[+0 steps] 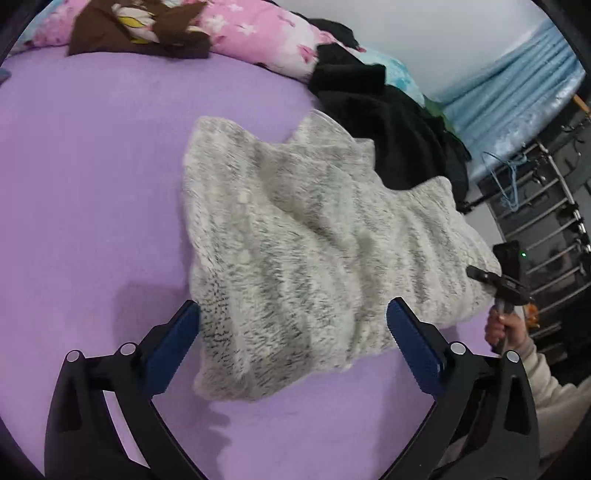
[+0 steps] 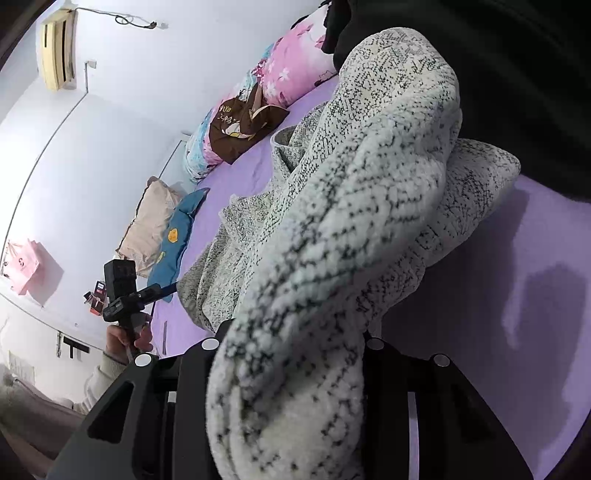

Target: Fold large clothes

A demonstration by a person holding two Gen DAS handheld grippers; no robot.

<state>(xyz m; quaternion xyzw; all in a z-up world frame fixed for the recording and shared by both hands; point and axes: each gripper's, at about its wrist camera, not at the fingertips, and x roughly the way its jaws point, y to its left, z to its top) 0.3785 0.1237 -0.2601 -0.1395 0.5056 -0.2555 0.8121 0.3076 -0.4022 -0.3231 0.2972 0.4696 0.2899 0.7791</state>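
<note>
A fuzzy grey-and-white garment [image 1: 314,236] lies crumpled on the purple bed sheet [image 1: 92,184]. My left gripper [image 1: 293,304] hangs above the garment's near edge, its blue pads [image 1: 173,350] spread wide and touching nothing. In the right wrist view a thick roll of the same garment [image 2: 332,258] runs up between the jaws of my right gripper [image 2: 295,339], which is shut on it; the fingertips are hidden by the fabric. The right gripper [image 1: 509,280] also shows at the garment's right edge, held by a hand [image 1: 506,328].
Pink floral pillows [image 1: 251,33] and a brown cloth [image 1: 140,33] line the far side of the bed. A heap of black clothing [image 1: 384,122] touches the garment's far right. A metal rack [image 1: 546,206] stands beyond the bed edge. A beige pillow [image 2: 147,229] and a blue cushion [image 2: 177,240] lie by the wall.
</note>
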